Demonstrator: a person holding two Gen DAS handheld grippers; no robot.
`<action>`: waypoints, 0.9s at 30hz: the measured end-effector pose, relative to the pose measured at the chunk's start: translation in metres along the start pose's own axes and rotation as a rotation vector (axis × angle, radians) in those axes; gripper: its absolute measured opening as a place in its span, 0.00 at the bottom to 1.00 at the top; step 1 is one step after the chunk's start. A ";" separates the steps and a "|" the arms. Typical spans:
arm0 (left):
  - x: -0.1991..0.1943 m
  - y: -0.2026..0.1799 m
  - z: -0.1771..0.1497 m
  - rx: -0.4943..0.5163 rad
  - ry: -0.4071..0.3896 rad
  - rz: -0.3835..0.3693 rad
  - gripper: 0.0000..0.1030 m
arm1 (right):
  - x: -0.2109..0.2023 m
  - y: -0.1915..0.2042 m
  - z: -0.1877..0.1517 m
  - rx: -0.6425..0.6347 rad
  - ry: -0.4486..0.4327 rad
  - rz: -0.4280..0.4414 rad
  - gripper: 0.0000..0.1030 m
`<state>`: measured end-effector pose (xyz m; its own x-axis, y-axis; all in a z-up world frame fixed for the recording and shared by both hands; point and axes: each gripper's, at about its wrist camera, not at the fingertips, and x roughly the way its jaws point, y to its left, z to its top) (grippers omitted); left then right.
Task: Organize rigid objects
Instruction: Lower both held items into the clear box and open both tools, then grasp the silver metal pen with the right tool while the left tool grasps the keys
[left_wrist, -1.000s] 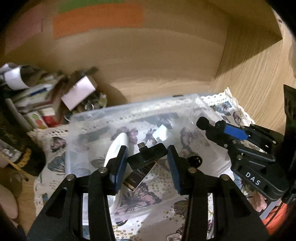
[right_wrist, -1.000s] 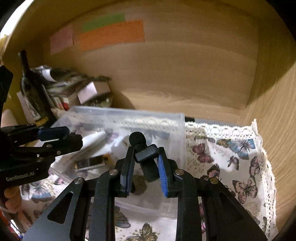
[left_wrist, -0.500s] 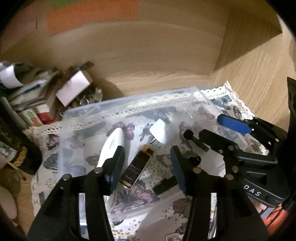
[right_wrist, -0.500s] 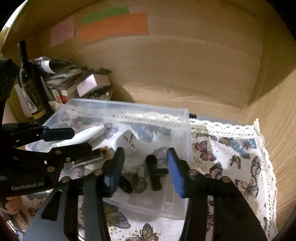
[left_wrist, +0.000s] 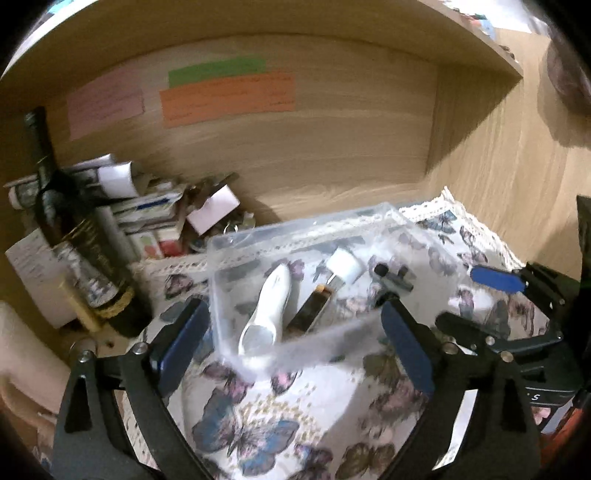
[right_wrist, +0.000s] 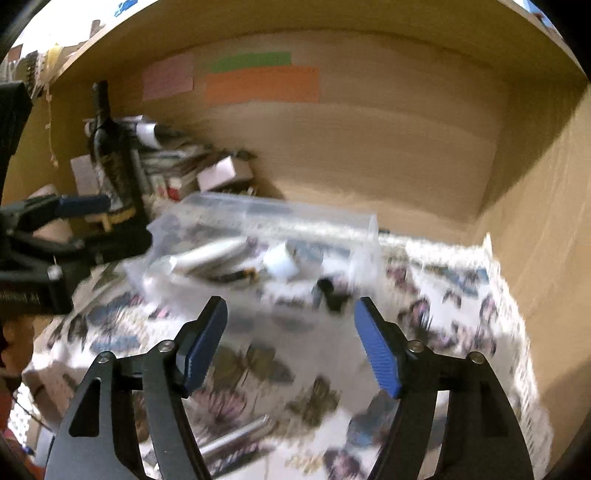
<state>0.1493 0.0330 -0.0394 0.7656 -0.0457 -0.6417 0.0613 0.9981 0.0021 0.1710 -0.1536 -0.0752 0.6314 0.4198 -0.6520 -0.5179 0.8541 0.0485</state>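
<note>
Left tool (left_wrist: 295, 347): black angular frame with cut-out triangular openings; two fingers faced with dark blue pads (left_wrist: 181, 345).
Left tool fasteners: round silver screws on the finger joints.
Left tool marking: white lettering on its black body in the right wrist view, too blurred to read.
Right tool (right_wrist: 291, 347): matching black skeletal frame; brighter blue ribbed pads (right_wrist: 378, 354) on the inner faces of both fingers.
Right tool fasteners: silver screw heads at each finger pivot.
Right tool marking: small white characters on its body in the left wrist view, only partly legible.
Skin: a patch of a hand at the left edge of the right wrist view, blurred.
</note>
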 end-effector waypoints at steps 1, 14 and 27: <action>-0.002 0.001 -0.006 0.001 0.006 0.002 0.95 | 0.002 0.001 -0.007 0.011 0.019 0.010 0.68; 0.001 -0.012 -0.065 0.045 0.117 -0.009 0.95 | 0.014 0.034 -0.071 0.025 0.166 0.056 0.62; 0.031 -0.043 -0.091 0.072 0.271 -0.099 0.95 | -0.001 0.005 -0.078 0.062 0.134 -0.013 0.14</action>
<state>0.1119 -0.0080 -0.1290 0.5554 -0.1200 -0.8229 0.1797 0.9835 -0.0221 0.1228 -0.1741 -0.1333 0.5530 0.3670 -0.7480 -0.4703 0.8786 0.0833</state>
